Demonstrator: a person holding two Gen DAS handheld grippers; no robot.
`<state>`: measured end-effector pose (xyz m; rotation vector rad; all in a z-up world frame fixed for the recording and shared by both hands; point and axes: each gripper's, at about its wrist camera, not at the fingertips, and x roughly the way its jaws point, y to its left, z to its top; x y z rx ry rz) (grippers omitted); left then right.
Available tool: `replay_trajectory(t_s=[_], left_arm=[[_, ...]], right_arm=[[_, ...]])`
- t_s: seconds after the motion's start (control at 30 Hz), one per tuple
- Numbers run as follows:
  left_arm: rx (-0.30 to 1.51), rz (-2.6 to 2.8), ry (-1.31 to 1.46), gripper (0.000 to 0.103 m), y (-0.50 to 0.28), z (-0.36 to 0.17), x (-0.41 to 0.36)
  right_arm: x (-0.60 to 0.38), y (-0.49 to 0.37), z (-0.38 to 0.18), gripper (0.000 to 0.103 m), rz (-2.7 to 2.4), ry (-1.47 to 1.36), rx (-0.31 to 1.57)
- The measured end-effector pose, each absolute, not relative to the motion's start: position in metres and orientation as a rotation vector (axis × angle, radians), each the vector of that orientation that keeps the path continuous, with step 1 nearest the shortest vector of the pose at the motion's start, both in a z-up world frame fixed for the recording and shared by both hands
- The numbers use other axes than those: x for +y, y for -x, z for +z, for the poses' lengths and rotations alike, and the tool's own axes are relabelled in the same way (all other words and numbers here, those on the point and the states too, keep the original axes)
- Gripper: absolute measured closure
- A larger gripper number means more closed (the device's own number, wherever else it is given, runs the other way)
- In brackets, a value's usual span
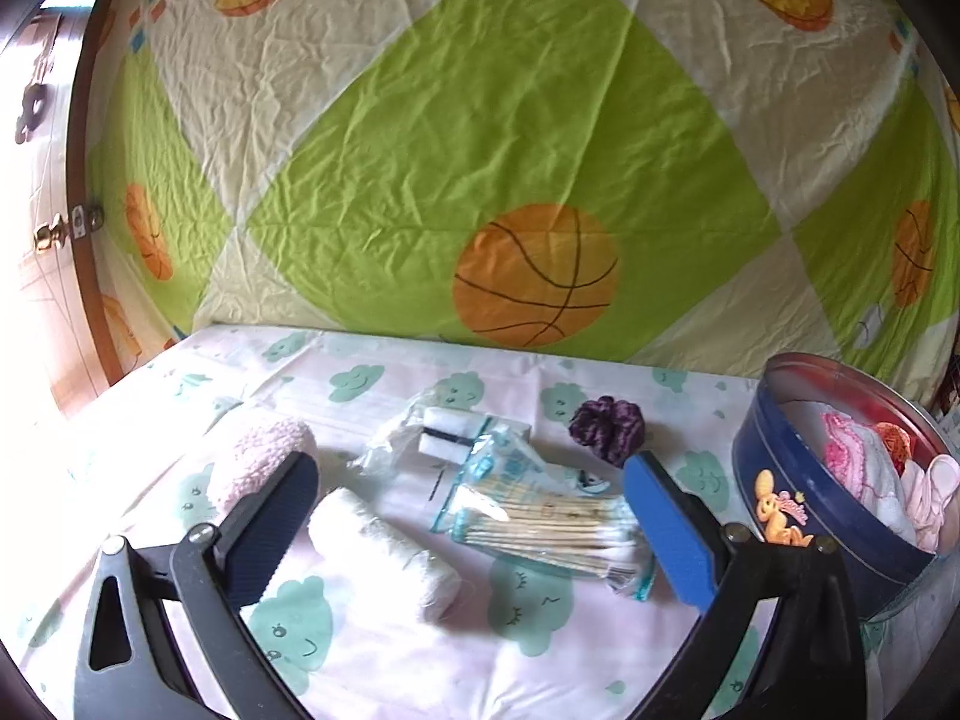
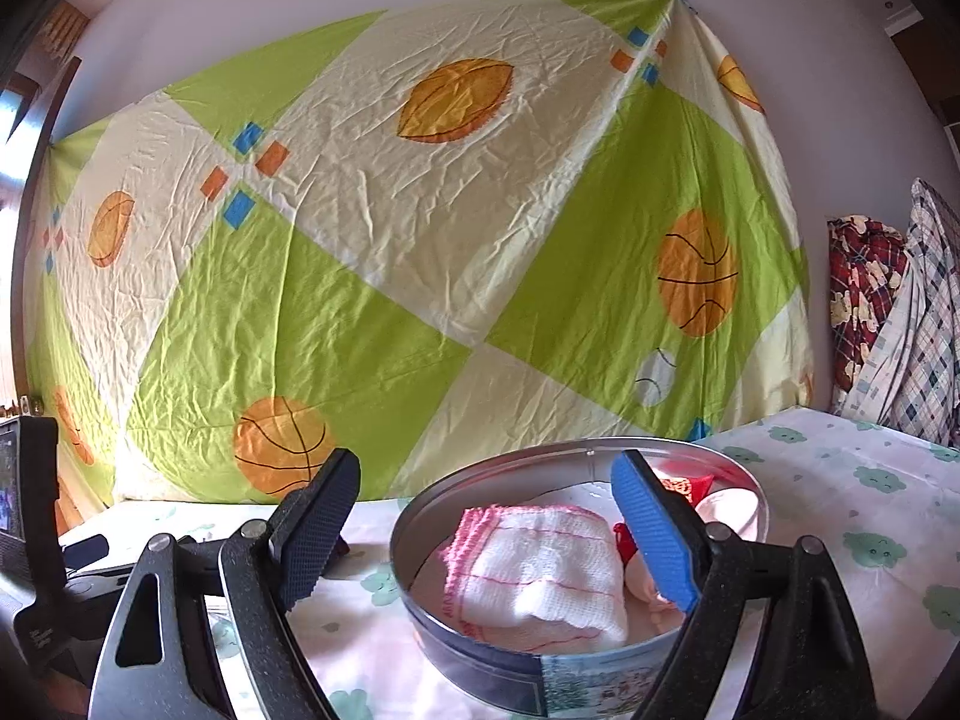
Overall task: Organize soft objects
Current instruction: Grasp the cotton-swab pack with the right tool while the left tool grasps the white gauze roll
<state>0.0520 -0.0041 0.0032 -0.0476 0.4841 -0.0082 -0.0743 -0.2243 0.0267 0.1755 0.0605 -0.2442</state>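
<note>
- Collecting soft things into one container explains the layout: the round tin point(image 1: 840, 510) stands on the bed point(image 1: 372, 648) at about 3 o'clock of the loose items, already holding a folded white cloth with pink edge point(image 2: 540, 576) and some pink pieces.
- The things not yet packed lie together before the left gripper point(image 1: 474, 516): a white roll point(image 1: 384, 546) at about 7 o'clock of the group, a pink fluffy piece point(image 1: 258, 456) at 9 o'clock, a bag of cotton swabs point(image 1: 552, 528) in the middle, a purple scrunchie point(image 1: 606, 429) at 1 o'clock.
- The left fingers are spread apart and grasp nothing; I judge they are aimed so that the white roll comes between them.
- The right gripper point(image 2: 492, 540) hangs near the tin with its fingers released and nothing between them, probably because a piece was put inside.
- The patterned sheet point(image 2: 420, 240) on the wall is only background.
</note>
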Motion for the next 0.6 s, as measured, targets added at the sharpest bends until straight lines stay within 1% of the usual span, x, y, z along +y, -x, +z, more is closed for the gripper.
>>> replay_trajectory(t_s=[0.2, 0.33, 0.5, 0.6], left_arm=[[0.666, 0.113, 0.182, 0.001, -0.078, -0.017, 0.035], [0.751, 0.132, 0.249, 0.001, -0.088, -0.031, 0.048], [0.878, 0.107, 0.261, 0.001, -0.102, -0.048, 0.050], [0.895, 0.116, 0.209, 0.000, -0.102, -0.048, 0.051]], right_arm=[[-0.196, 0.067, 0.026, 0.016, -0.152, -0.165, 0.095], [-0.179, 0.061, 0.025, 0.016, -0.091, -0.142, 0.127], [-0.169, 0.057, 0.023, 0.016, -0.037, -0.125, 0.164], [-0.169, 0.054, 0.021, 0.016, -0.014, -0.133, 0.196]])
